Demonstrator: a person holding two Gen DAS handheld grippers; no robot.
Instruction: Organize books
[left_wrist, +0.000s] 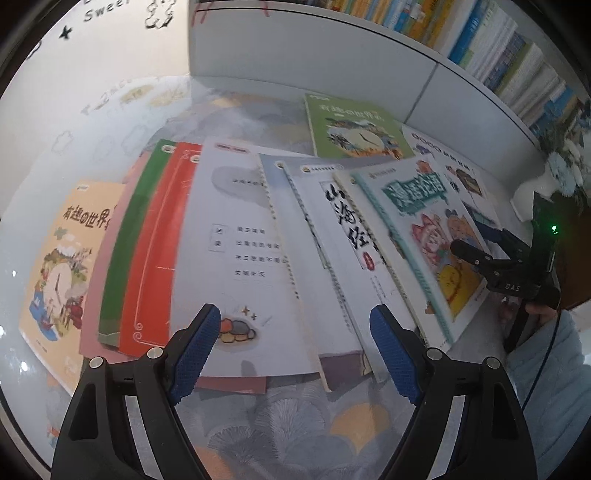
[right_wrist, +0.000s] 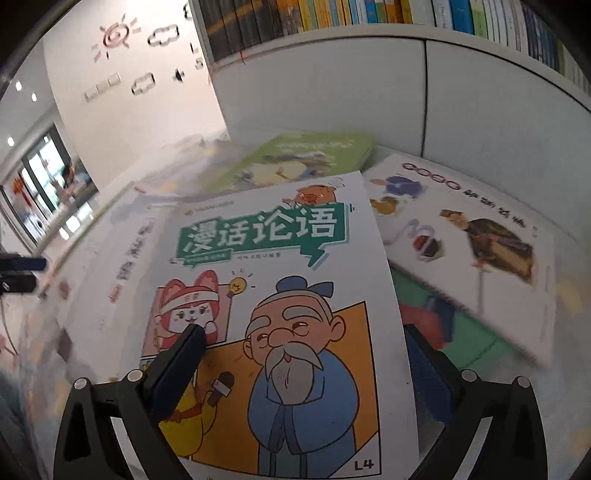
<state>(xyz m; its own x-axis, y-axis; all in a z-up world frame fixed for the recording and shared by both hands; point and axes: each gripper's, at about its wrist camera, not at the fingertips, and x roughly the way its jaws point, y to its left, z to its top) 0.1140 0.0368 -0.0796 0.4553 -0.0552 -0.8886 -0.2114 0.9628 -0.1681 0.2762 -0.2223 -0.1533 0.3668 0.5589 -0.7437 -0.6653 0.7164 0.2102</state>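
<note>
Blue-padded fingers of the left gripper stand wide apart, holding nothing, above the near edge of a white contents-page book in a fanned row of books on the table. To the right, the right gripper straddles the comic book; its right finger is hidden behind the cover, so whether it grips cannot be told. Far-right books are blurred.
</note>
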